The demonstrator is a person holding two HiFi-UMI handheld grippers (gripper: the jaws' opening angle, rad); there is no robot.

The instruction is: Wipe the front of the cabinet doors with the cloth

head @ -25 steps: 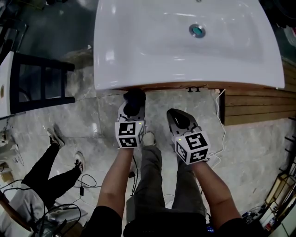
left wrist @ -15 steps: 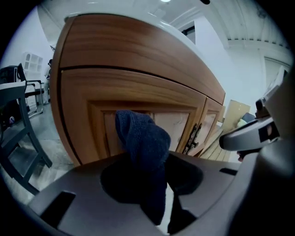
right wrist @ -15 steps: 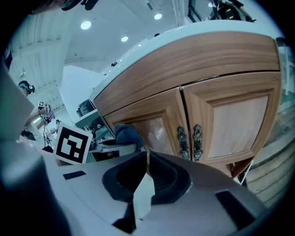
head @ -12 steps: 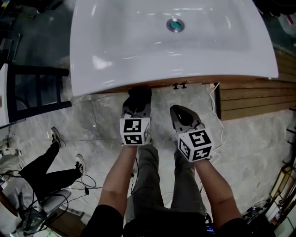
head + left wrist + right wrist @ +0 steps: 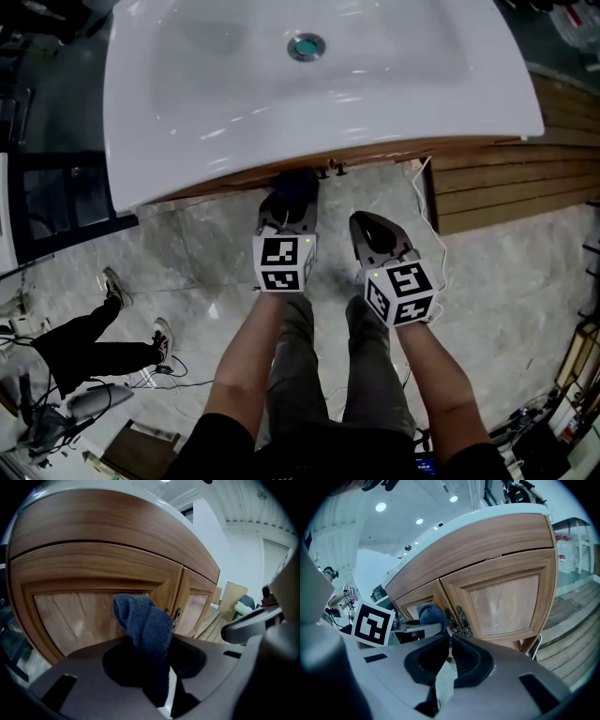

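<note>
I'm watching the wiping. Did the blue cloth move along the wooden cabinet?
Yes. The dark blue terry cloth slid right, nearer the dark metal door handles.

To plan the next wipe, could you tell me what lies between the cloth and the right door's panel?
Two dark ornate handles at the doors' meeting edges lie between the cloth and the right door. The right gripper view shows this.

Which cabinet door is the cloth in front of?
The left door, left of the centre handles: the blue cloth in the left gripper overlaps its panel. The right door shows uncovered.
</note>
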